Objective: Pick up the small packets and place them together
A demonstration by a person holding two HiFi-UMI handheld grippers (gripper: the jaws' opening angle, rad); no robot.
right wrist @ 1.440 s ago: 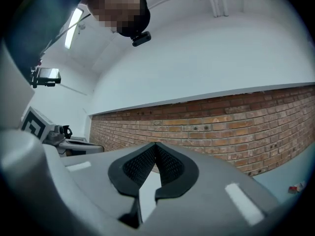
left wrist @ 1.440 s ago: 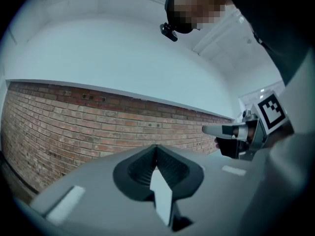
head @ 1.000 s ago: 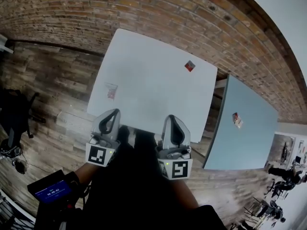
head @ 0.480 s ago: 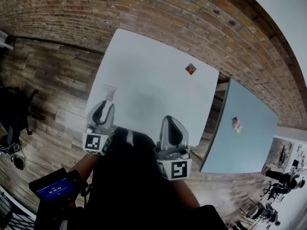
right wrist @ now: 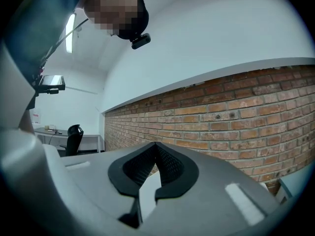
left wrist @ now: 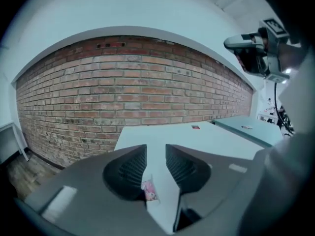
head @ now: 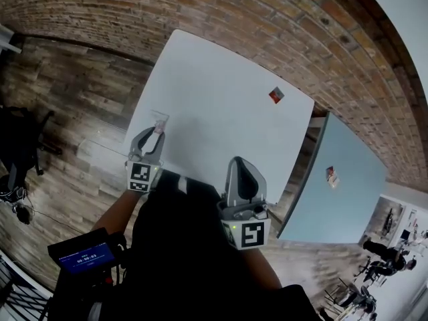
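Note:
A small clear packet with pink contents (head: 159, 121) lies at the left edge of the white table (head: 221, 132). My left gripper (head: 153, 132) is low over that edge and its jaws have just been opening. They now stand open, with the pink packet (left wrist: 149, 191) between them, close to the left jaw and not pinched. A small red packet (head: 275, 95) lies far off near the table's back right corner, and the left gripper view shows the red packet (left wrist: 196, 127) too. My right gripper (head: 241, 163) hovers shut and empty at the near edge, its tip (right wrist: 155, 144) closed.
A blue table (head: 341, 199) stands to the right with another small packet (head: 331, 175) on it. A brick wall (head: 267, 19) runs behind both tables. Wooden floor lies to the left, with a dark chair (head: 17, 152) there.
The left gripper has gone forward and down to the table's left edge, opened its jaws and now straddles the pink packet. The right gripper has shifted only slightly.

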